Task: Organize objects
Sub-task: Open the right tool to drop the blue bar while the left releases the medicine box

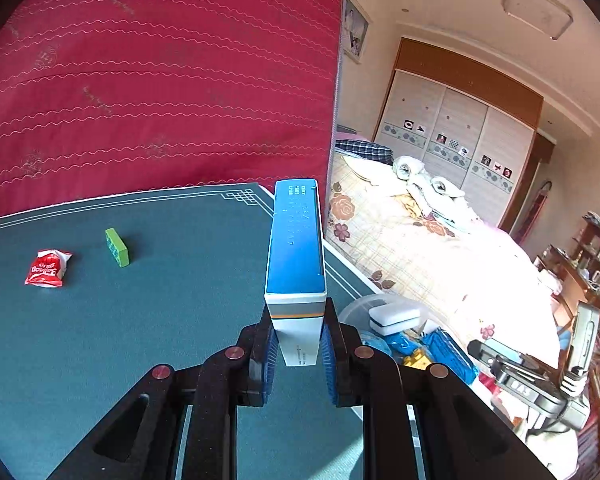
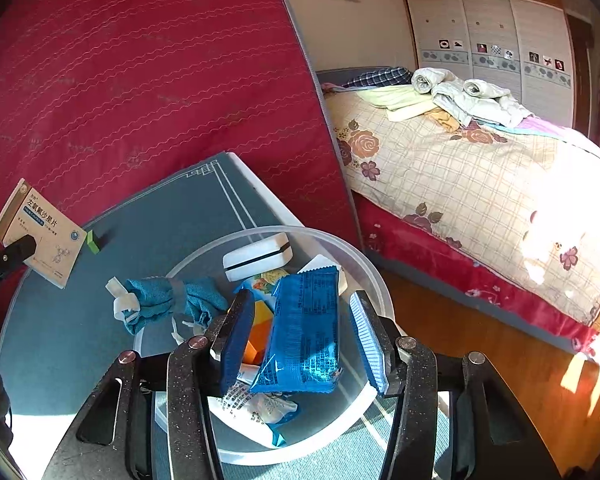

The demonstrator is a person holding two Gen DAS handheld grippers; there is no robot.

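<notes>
1. My left tongs [image 1: 298, 344] were pinching a box [image 1: 296, 256] by its white end, the blue edge pointing up the middle of the left wrist frame.
2. In the right wrist view the same box [image 2: 40, 234] showed at the left edge, its printed face tilted, held above the table.
3. My right tongs [image 2: 300, 340] stood spread over the tub [image 2: 374, 280] in the lower middle of that frame, pads on either side of a blue packet [image 2: 304, 332]. The left pad seemed just beside it; the right pad was apart from it.
4. The packet lay tilted on other things in the tub: a white case [image 2: 258, 256] at the far side, a blue cloth pouch [image 2: 168, 304] over the left rim, an orange item and a white printed sachet [image 2: 256, 404] below.
5. On the green table [image 1: 100, 340], left of the left wrist frame, a red packet [image 1: 48, 268] and a green block [image 1: 117, 247] lay near each other, apart.
6. A red mattress [image 1: 160, 72] rose behind the table; a bed [image 1: 440, 248] filled the right.
</notes>
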